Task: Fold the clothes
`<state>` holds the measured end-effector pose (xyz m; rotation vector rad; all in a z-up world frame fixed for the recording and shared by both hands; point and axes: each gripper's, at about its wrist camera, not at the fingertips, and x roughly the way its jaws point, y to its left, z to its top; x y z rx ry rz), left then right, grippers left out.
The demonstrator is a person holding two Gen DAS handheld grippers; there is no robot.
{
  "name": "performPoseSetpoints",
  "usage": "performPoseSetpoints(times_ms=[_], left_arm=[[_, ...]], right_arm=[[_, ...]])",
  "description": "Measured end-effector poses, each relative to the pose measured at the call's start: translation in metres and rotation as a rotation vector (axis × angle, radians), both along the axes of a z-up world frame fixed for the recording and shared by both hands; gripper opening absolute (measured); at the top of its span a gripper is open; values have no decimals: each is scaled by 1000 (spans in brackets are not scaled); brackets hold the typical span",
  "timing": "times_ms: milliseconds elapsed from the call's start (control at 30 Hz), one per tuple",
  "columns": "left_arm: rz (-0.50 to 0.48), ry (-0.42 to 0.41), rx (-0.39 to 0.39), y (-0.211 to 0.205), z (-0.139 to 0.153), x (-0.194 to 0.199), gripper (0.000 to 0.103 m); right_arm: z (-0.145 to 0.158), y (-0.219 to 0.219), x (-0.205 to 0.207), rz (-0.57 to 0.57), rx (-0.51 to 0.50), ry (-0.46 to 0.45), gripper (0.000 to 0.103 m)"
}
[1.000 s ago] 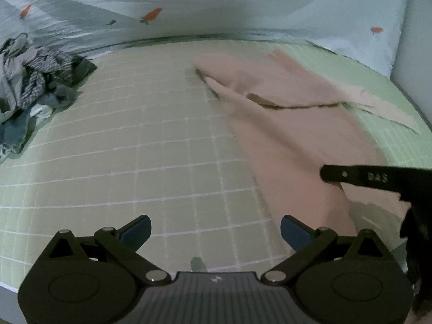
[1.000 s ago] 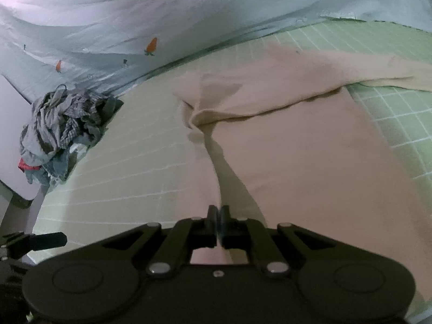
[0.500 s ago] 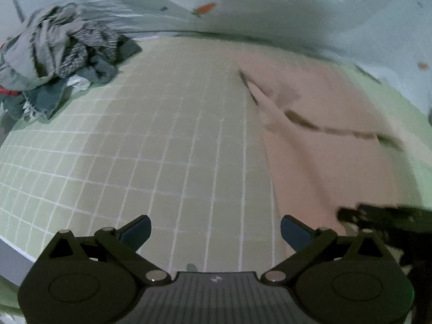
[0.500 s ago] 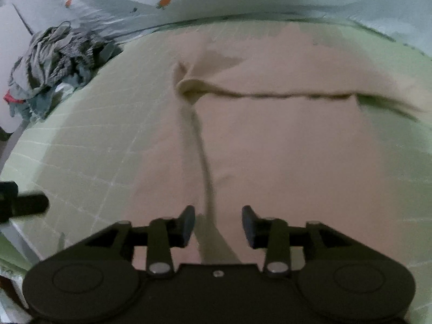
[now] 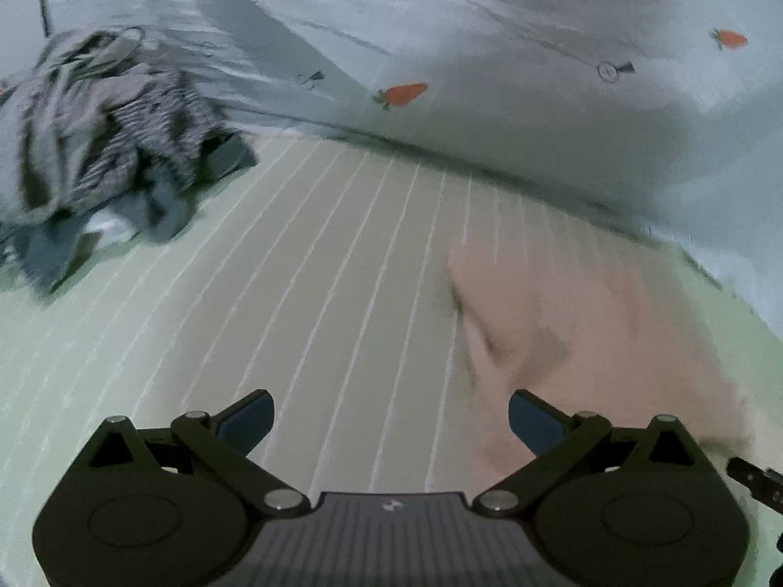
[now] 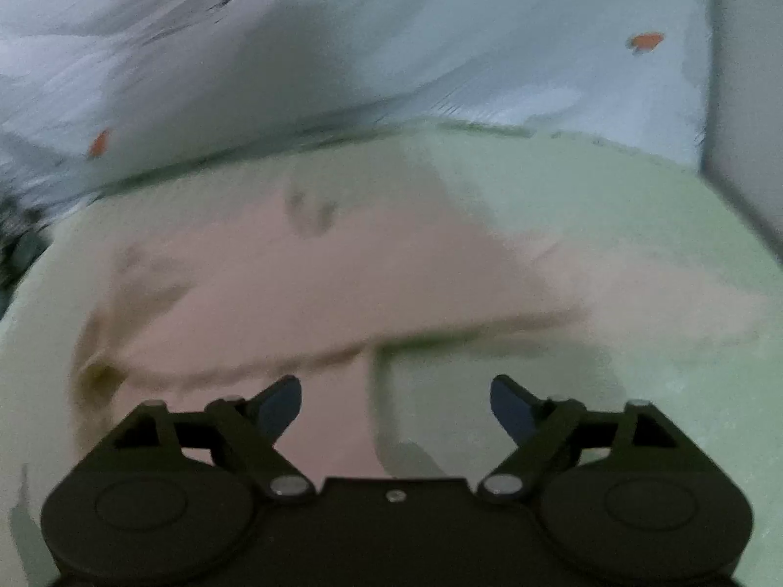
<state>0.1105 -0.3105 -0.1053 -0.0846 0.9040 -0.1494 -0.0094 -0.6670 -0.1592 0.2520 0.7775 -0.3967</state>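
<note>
Left hand-held gripper [image 5: 389,418]: jaws spread wide, nothing between the blue pads [image 5: 247,418], poised above the green checked bed sheet [image 5: 303,293]. Ahead and to its right, the pink garment [image 5: 587,332] spread flat on the sheet, its near edge just beside the right pad, not touching it. Far ahead to the left, a crumpled pile of grey striped clothes [image 5: 107,137] lying at the sheet's edge, well apart from the pink garment. Beyond the sheet, a pale blue quilt with carrot print [image 5: 440,49] bunched across the whole far side. At the lower right corner, a dark bit of the other tool [image 5: 756,482] just in view.

Right hand-held gripper [image 6: 396,406]: jaws opening, already standing wide, nothing pressed between the pads [image 6: 281,403]. Directly under and ahead, the pink garment [image 6: 318,274] stretched across the sheet, blurred; a folded edge running crosswise just ahead of the fingertips, a strip of the cloth reaching down under the left pad. Under the right pad, bare green sheet [image 6: 563,205]. To the far right, a pale extension of the garment, too blurred to tell sleeve from hem. Beyond, the same blue quilt [image 6: 342,49], and a grey wall [image 6: 744,73] at the right edge.
</note>
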Motion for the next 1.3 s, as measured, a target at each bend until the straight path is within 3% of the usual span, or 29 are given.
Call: performPoseSetpoints(times_ms=[200,300,467,567,633,733,833,1000,1067,1167,1300], left_arm=[[35,64,-49,-28,-19,90,99],[47,105,-54,-38,-38,131,86],[76,199,-102,-48,-68,182,65],[52,237,-112,-56,-80,196,46],[33,259,-128,-62,-85,201,18],[38,257,-121,-68,-85,204,7],[50,223,-81,-74,-76,201,5],[30,165,-29,-83,-54,203,5],[27,165,-18,-88,-49,208,5],[24,174,4,-102,-51,214,5],[3,193,76,-124,-66,222,5]], right_arm=[[-14,-76,54,-148,14,28,87],[-28,-105,78,-165,23,71,83],[-44,-129,90,-171,58,143,57],[-43,-124,87,-133,35,142,43],[-42,-121,87,-116,35,135,20],[-39,-118,85,-114,33,111,8],[-25,-117,82,-138,0,47,7],[21,-104,77,-138,-205,-77,6],[37,-106,76,-143,-241,-123,6],[45,-114,78,-156,-247,-141,6],[25,-126,87,-162,-228,-80,6]])
